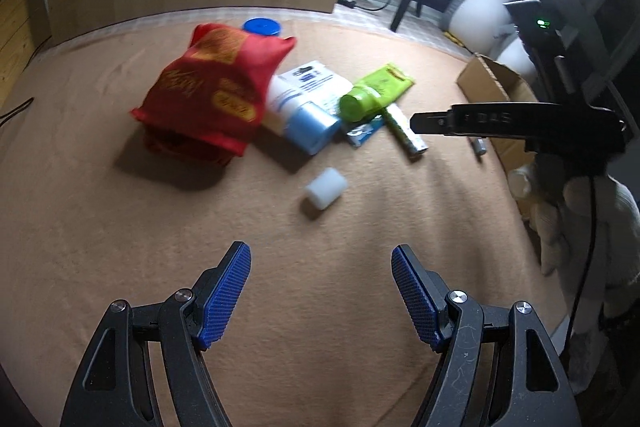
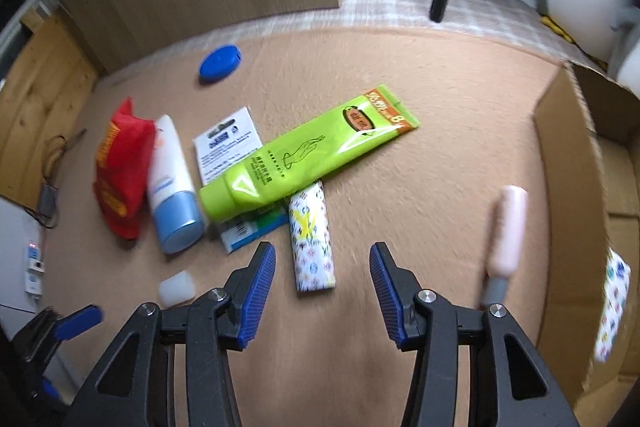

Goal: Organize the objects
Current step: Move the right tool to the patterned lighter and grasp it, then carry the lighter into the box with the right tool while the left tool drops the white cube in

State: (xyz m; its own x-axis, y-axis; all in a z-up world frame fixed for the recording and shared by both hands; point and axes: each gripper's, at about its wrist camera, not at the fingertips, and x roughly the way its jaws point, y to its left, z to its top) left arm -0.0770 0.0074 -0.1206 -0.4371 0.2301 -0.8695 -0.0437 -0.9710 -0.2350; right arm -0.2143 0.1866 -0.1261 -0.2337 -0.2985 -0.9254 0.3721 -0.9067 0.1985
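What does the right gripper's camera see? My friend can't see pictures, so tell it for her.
The open right gripper hovers over a tan cloth near a patterned lighter tucked under a green tube. A cardboard box stands to the right.

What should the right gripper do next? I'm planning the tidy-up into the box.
Probably ease the right gripper forward and down over the patterned white lighter: its jaws are open and empty, the lighter lies just ahead between them, and the cardboard box stands close on the right.

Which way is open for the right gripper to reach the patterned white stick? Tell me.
Probably straight ahead: the right gripper is open, and the patterned white stick lies just beyond its fingertips, its near end bare; only the green tube covers its far end.
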